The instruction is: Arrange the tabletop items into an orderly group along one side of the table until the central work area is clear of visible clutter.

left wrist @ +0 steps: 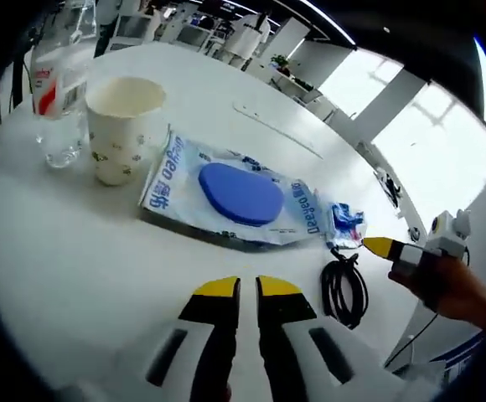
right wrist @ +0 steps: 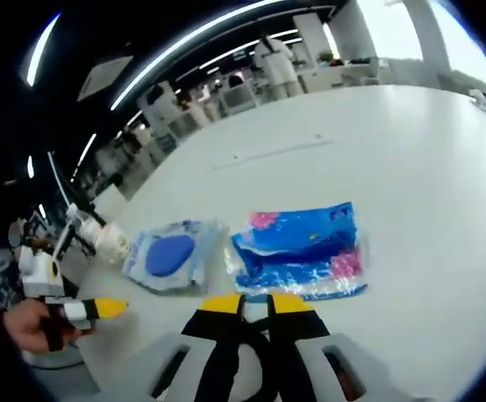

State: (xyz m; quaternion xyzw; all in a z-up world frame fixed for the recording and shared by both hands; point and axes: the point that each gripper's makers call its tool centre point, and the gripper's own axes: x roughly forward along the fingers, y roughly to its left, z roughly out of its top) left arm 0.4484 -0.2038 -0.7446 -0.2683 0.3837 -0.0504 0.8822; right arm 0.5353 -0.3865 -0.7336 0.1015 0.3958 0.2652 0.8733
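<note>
Left gripper view: on the white surface (left wrist: 75, 268), a clear plastic bottle (left wrist: 59, 84) stands at the far left with a paper cup (left wrist: 124, 126) just beside it on its right. Right of the cup lies a wet-wipe pack (left wrist: 230, 197) with a blue oval lid, a little way beyond the left gripper (left wrist: 247, 289), whose yellow-tipped jaws stand almost together with nothing between them. Right of that gripper lies a coiled black cable (left wrist: 345, 289), and the right gripper (left wrist: 377, 246) enters from the right, held in a hand (left wrist: 457, 289).

In the right gripper view, the left gripper (right wrist: 109, 308) shows at the left, the wet-wipe pack (right wrist: 172, 255) lies further right, then a blue and pink plastic packet (right wrist: 302, 251) lies just beyond the right gripper (right wrist: 256, 303). Its jaws are narrowly parted and empty, with the black cable (right wrist: 255, 356) under them.
</note>
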